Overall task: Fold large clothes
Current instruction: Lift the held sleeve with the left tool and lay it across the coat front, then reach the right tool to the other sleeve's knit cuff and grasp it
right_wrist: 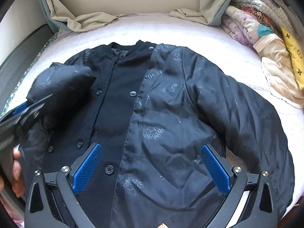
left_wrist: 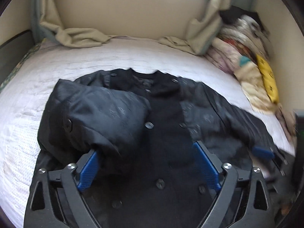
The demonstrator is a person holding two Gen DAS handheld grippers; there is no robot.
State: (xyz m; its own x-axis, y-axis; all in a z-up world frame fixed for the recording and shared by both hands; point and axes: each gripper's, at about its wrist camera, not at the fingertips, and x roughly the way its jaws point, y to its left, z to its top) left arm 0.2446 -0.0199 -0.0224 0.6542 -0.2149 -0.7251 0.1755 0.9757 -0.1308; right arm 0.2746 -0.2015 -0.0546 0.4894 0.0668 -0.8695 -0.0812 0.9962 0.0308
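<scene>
A dark navy padded jacket with buttons lies front up on the white bed cover. Its picture-left sleeve is folded in over the chest. The other sleeve stretches out to the right. My left gripper hovers over the lower front, open, its blue pads wide apart, and the folded sleeve's end lies loose by the left pad. My right gripper is open above the jacket's hem, touching nothing. The left gripper also shows in the right wrist view, held by a hand.
A pile of folded quilts and a yellow cushion sit at the bed's back right. Beige curtains drape onto the bed along the far wall. The bed's edge runs down the left side.
</scene>
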